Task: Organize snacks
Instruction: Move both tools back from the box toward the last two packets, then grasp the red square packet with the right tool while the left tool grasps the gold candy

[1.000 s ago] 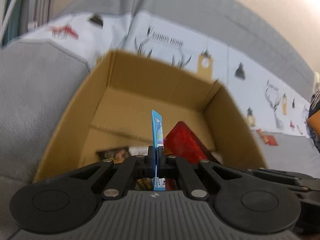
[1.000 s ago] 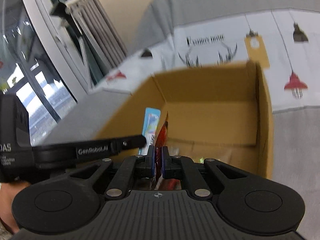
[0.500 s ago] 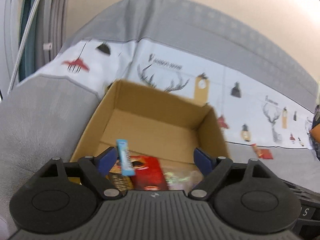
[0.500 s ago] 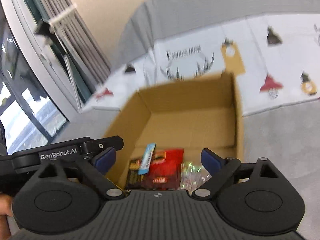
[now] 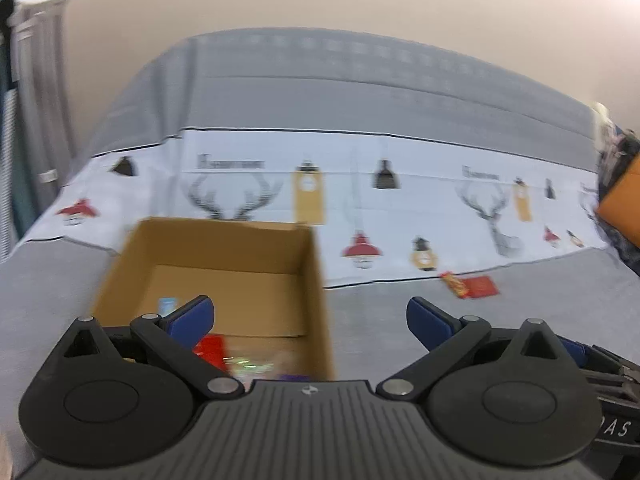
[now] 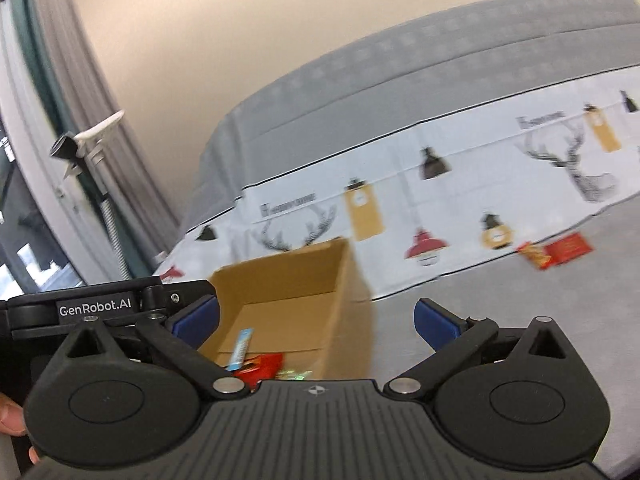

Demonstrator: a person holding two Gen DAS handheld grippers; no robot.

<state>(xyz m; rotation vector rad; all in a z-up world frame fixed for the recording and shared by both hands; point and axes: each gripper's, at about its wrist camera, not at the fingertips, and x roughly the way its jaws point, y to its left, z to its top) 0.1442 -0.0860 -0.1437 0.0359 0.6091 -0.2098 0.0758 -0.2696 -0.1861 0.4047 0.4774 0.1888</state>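
Observation:
An open cardboard box (image 5: 316,280) (image 6: 348,280) stands on the grey sofa seat, low and left in both wrist views. Inside it lie a blue stick packet (image 5: 167,306) (image 6: 242,342), a red packet (image 5: 210,350) (image 6: 262,364) and a shiny clear packet (image 5: 248,362) (image 6: 294,374). My left gripper (image 5: 308,312) hangs above and behind the box, jaws opening wide with nothing between them. My right gripper (image 6: 316,312) is likewise raised, its jaws opening and bare. Two loose red snack packets (image 5: 482,286) (image 6: 568,246) lie on the seat to the right.
A white cloth printed with antlers and lamps (image 5: 400,208) drapes the sofa behind the box. Curtains and a window (image 6: 48,160) stand at the left. An orange object (image 5: 620,208) sits at the far right. A hand (image 6: 10,420) holds the left gripper's body (image 6: 100,306).
Both grippers opened and let go: the blue stick packet and the red packet dropped into the box. Both then rose and drew back, swinging right, so the box sits lower left.

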